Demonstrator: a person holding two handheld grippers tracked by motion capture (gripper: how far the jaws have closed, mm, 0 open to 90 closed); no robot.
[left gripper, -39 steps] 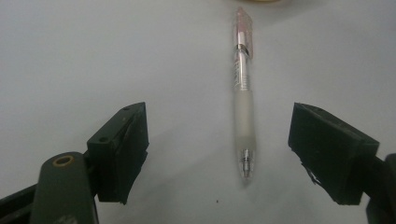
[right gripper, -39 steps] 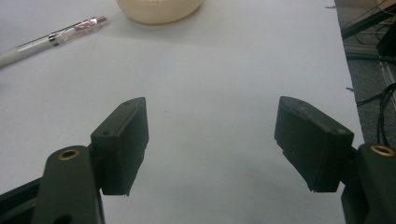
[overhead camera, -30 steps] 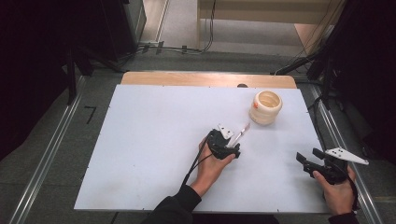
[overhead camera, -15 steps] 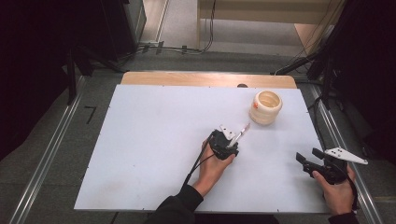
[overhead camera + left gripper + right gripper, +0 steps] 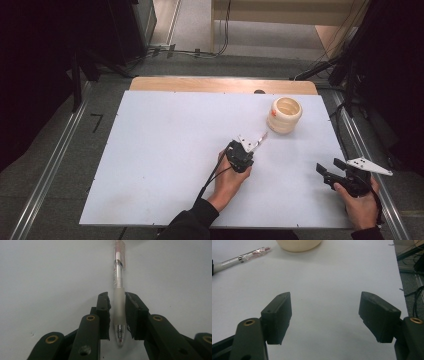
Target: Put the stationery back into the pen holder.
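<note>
Left gripper (image 5: 117, 315) just closing, clamped on pen (image 5: 118, 292) lying flat mid-table, clear end toward ribbed cream cup (image 5: 285, 114) near far edge. Right gripper (image 5: 325, 315) spread wide, nothing between, beside table's (image 5: 150, 150) right edge; broad bare white surface leftward.

White table (image 5: 150, 150), pen (image 5: 118, 285) flat on it, cream ribbed cup (image 5: 285, 114) near the far edge.

pen (image 5: 118, 290): clear, frosted grip | holder (image 5: 285, 115): cream | table (image 5: 165, 150): white
</note>
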